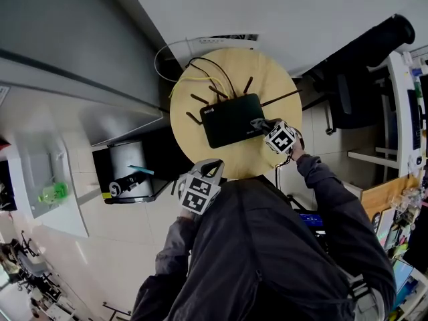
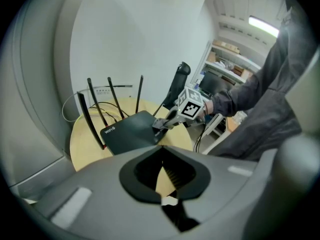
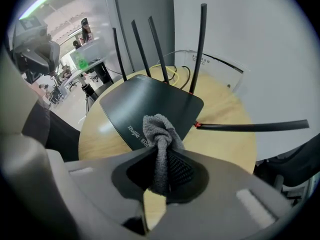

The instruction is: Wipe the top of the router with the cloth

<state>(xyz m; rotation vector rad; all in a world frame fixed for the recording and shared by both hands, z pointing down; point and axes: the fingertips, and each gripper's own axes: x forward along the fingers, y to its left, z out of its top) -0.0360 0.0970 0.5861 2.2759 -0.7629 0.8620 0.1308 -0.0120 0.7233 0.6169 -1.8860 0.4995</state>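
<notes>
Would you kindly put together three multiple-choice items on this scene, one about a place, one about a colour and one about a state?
1. Where does the router sit?
A. on the round wooden table
B. on the floor
C. on a chair seat

2. What colour is the cloth?
A. red
B. grey
C. yellow

3. In what state is the right hand-held gripper?
A. open and empty
B. shut on an antenna
C. shut on the cloth

Answers:
1 A: the head view shows the router lying flat on the table.
2 B: the cloth is grey against the router's black top.
3 C: in the right gripper view the jaws pinch the cloth, whose bunched end rests on the router's near edge.
</notes>
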